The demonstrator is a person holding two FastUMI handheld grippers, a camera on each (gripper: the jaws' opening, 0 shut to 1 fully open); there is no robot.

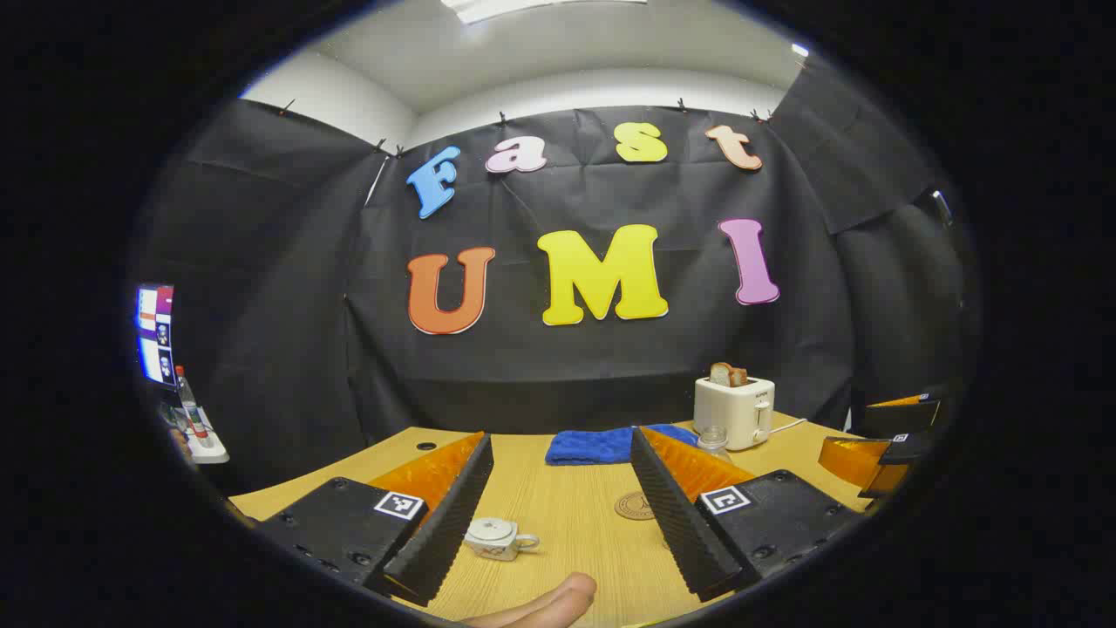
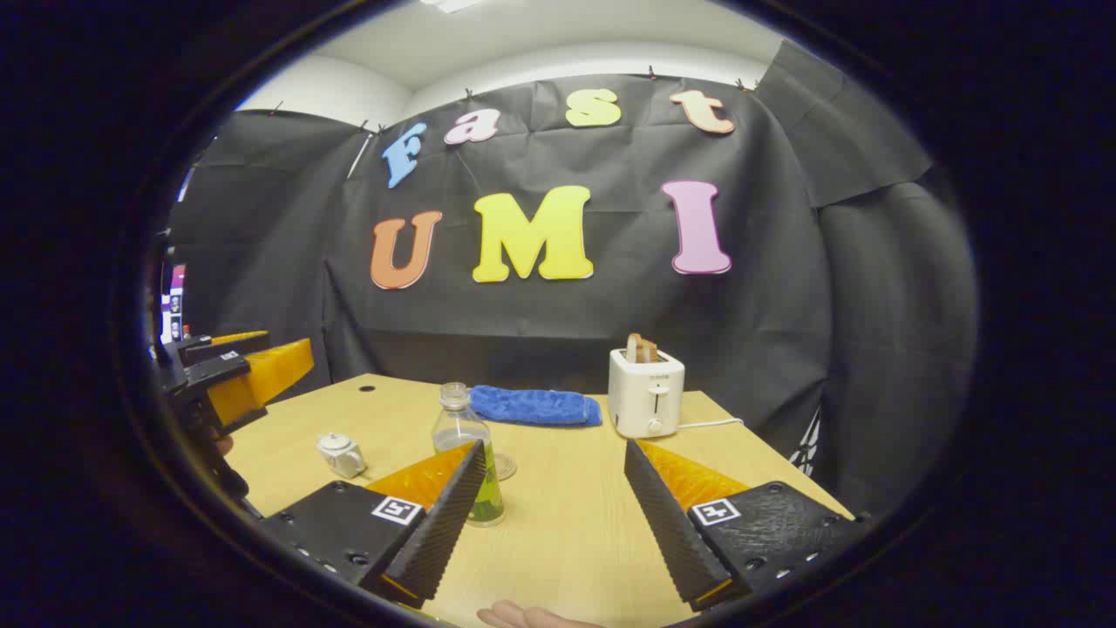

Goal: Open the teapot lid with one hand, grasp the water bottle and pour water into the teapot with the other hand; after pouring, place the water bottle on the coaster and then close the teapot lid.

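Wooden counter [image 2: 575, 523], toaster [image 2: 646, 392] and blue towel [image 2: 534, 406] by its far edge. Water bottle [image 2: 466, 453] upright mid-counter, long axis vertical, just ahead-left of right gripper [image 2: 552, 510], jaws apart. Teapot [image 1: 497, 538], lid on, sits low between left gripper [image 1: 558, 515] jaws, also apart; coaster [image 1: 635, 505] beside. Open room around both.

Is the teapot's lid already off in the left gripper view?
No, the lid sits closed on the teapot, which stands untouched on the table.
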